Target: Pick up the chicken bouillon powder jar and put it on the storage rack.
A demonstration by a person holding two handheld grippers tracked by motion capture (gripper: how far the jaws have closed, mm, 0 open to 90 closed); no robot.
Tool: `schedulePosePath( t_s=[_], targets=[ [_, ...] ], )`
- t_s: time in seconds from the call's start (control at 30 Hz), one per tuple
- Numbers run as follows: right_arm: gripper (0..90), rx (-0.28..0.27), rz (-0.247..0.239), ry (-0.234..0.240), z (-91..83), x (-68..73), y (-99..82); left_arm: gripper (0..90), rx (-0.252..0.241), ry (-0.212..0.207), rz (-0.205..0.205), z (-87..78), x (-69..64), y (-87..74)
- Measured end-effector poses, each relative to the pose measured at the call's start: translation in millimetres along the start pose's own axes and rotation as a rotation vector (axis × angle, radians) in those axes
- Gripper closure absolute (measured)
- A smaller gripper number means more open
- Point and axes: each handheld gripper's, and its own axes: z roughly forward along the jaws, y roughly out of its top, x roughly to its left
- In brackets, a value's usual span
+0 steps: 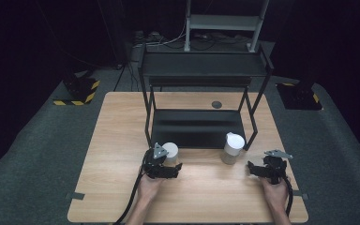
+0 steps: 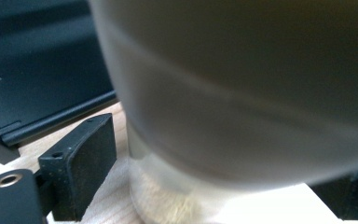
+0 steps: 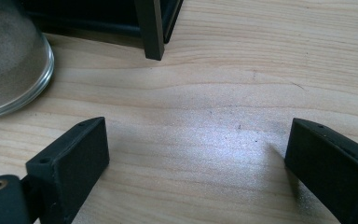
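Note:
Two white-lidded glass jars stand on the wooden table [image 1: 122,140] in front of a black rack. My left gripper [image 1: 168,162] sits around the left jar [image 1: 170,150]. In the left gripper view this jar [image 2: 223,116] looms blurred between the jaws, and a narrow gap shows between the left pad [image 2: 91,161] and the glass, so the left gripper [image 2: 221,184] is open. The right jar [image 1: 233,147] stands just left of my right gripper [image 1: 258,166]. The right gripper [image 3: 198,158] is open over bare wood, with that jar's glass base [image 3: 9,60] at far left.
A black two-level metal rack [image 1: 201,70] stands at the middle back of the table; one of its legs [image 3: 151,32] is just ahead of the right gripper. A round grey cap [image 1: 216,104] sits in the tabletop behind it. Grey carpet surrounds the table.

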Motion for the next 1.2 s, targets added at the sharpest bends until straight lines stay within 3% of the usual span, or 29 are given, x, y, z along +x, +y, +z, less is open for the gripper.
schedulePosePath(
  t_s=[0.57,0.73,0.87,1.2],
  targets=[
    [5.2,0.0,0.0,0.0,0.0,0.0,0.0,24.8,-0.033,0.026,0.0,7.1,-7.5,-0.4],
    [5.2,0.0,0.0,0.0,0.0,0.0,0.0,29.4,-0.04,0.051,0.013,7.3,-11.8,-2.3],
    [5.2,0.0,0.001,0.0,0.0,0.1,0.0,30.2,-0.064,0.066,0.013,7.9,-15.3,-8.4],
    [5.2,-0.001,0.001,0.0,0.0,0.1,-0.1,30.9,-0.053,0.074,0.026,7.4,-17.5,-5.3]
  ],
)
